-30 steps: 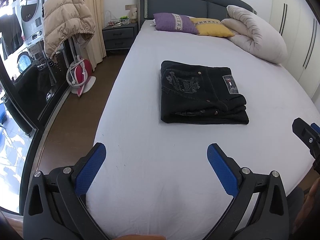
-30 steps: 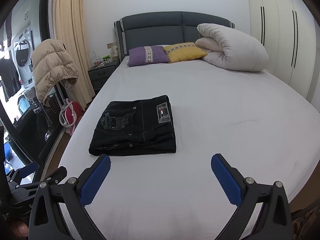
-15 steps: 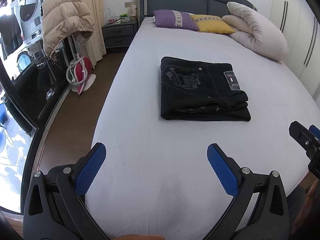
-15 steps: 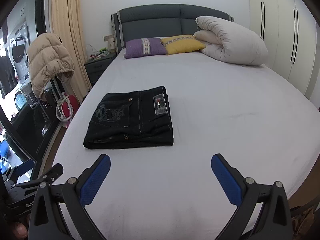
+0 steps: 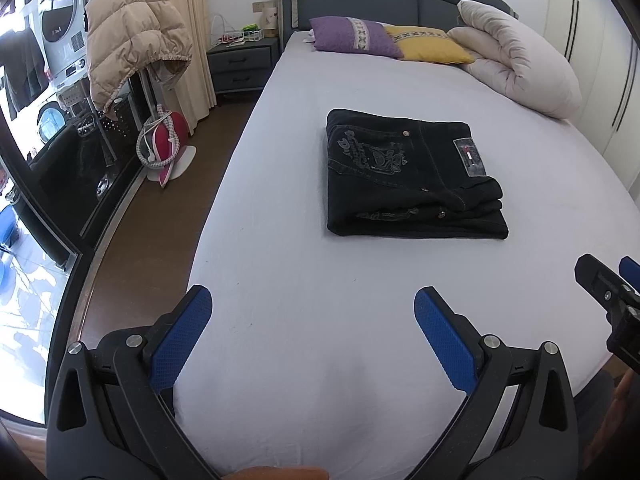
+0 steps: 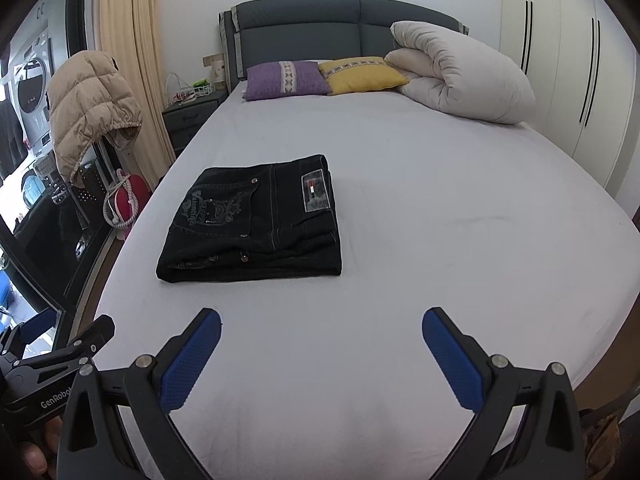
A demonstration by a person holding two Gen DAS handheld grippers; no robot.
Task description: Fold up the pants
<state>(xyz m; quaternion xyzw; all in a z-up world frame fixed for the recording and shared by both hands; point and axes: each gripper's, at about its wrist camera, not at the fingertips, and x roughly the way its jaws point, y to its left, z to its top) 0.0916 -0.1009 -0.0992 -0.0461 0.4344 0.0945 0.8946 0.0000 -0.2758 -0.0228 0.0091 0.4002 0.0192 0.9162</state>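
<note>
Black pants [image 5: 408, 176] lie folded into a compact rectangle on the white bed sheet [image 5: 320, 300], embroidered pocket and label patch facing up. They also show in the right wrist view [image 6: 256, 220]. My left gripper [image 5: 312, 320] is open and empty, held over the near part of the bed, well short of the pants. My right gripper [image 6: 320, 340] is open and empty, also near the foot of the bed, apart from the pants. Each gripper shows at the edge of the other's view.
A purple pillow [image 6: 286, 80], a yellow pillow [image 6: 360, 74] and a rolled white duvet [image 6: 460, 70] lie at the headboard. A beige puffer jacket [image 5: 132, 44] hangs on a stand left of the bed, with a nightstand [image 5: 240, 64] and a red object [image 5: 164, 144] on the floor.
Both grippers have shifted slightly, so the pants sit a little differently in each view. The pants have not moved and both grippers stay open.
</note>
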